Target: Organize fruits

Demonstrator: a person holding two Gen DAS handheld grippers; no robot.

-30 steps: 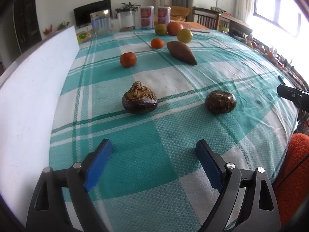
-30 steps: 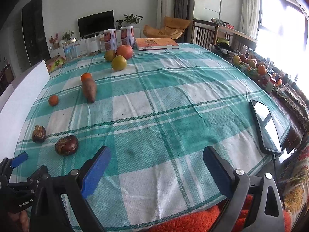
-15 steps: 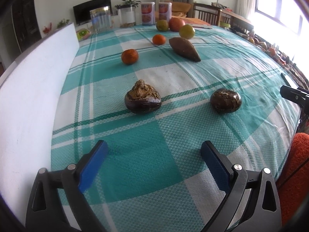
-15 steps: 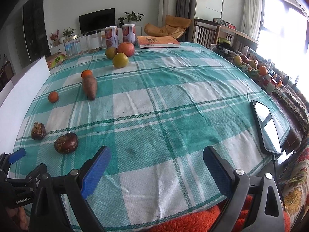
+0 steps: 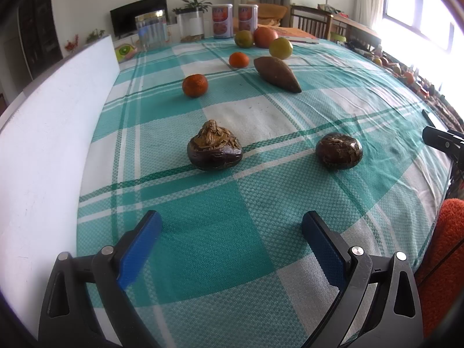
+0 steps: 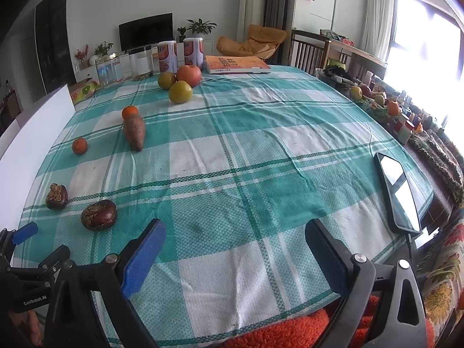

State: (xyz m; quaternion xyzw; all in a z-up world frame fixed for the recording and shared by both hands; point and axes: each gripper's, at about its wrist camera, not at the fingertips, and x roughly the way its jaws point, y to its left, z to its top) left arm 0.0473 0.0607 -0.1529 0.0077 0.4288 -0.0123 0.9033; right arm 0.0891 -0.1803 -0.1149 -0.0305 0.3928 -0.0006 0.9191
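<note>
Two dark chestnuts lie nearest on the cloth. Beyond them: two tangerines, one sweet potato, three round fruits. Nothing blocks them. Left gripper and right gripper gape wide, empty.

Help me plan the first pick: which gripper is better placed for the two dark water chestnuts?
Left. The left gripper faces both water chestnuts with jaws wide; from the right gripper they lie off to its left.
</note>
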